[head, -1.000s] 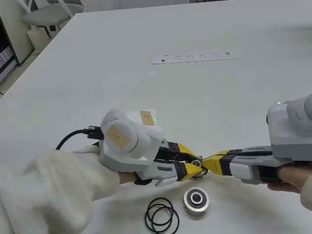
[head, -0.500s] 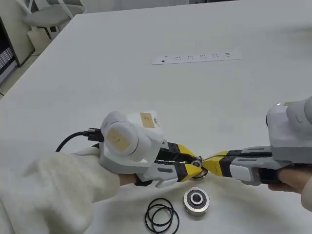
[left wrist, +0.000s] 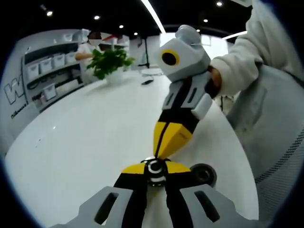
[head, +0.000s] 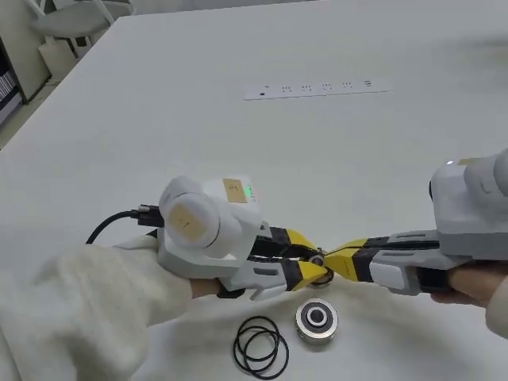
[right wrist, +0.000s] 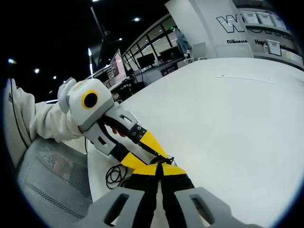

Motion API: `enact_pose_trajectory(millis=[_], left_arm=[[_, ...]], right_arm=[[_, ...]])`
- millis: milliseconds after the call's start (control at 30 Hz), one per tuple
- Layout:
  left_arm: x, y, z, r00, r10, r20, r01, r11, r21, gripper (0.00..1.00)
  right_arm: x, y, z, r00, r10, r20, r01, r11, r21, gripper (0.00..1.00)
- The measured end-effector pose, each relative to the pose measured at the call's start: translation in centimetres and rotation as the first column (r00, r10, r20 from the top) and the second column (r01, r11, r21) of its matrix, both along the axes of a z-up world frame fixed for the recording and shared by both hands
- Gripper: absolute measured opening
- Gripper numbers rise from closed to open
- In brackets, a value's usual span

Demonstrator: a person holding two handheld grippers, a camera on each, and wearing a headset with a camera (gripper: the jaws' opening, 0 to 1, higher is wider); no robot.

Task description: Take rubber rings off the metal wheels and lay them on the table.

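Note:
My left gripper (head: 314, 268) is shut on a small metal wheel (head: 319, 259), which sits between the yellow jaws in the left gripper view (left wrist: 154, 166). My right gripper (head: 333, 261) meets it tip to tip from the right, its jaws shut on a thin black rubber ring (right wrist: 168, 161) at the wheel's edge. A second metal wheel (head: 316, 320) lies flat on the table just below them. Beside it lie loose black rubber rings (head: 260, 347), overlapping one another.
A white power strip (head: 317, 87) lies farther back on the white table (head: 198, 119). A black cable (head: 111, 226) trails left from the left gripper. A chair (head: 71, 16) stands off the far left corner.
The camera has shifted slightly. Both grippers stay tip to tip at the held wheel, and nothing on the table has moved.

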State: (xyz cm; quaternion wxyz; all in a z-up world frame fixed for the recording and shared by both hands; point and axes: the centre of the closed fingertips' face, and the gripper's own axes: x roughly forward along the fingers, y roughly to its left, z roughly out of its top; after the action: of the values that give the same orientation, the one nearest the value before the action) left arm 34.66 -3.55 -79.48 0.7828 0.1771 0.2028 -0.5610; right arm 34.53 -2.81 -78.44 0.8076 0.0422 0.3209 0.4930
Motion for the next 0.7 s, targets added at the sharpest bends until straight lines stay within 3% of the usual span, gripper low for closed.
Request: enact_pose_trajectory(millis=[367, 500, 700], left_arm=[[-0.09, -0.09, 0.01, 1.000, -0.003, 0.010, 0.003, 1.000, -0.001, 0.14], [-0.06, -0.11, 0.03, 1.000, 0.010, -0.007, -0.010, 1.000, -0.008, 0.14], [-0.09, -0.08, 0.06, 1.000, 0.009, 0.007, -0.009, 1.000, 0.020, 0.14]], right_arm=[[-0.13, -0.01, 0.38, 1.000, 0.010, 0.016, -0.010, 1.000, 0.002, 0.00], [-0.26, 0.01, 0.57, 1.000, 0.014, 0.017, -0.015, 1.000, 0.013, 0.00], [-0.11, -0.16, 0.47, 1.000, 0.010, 0.021, -0.010, 1.000, 0.007, 0.00]])
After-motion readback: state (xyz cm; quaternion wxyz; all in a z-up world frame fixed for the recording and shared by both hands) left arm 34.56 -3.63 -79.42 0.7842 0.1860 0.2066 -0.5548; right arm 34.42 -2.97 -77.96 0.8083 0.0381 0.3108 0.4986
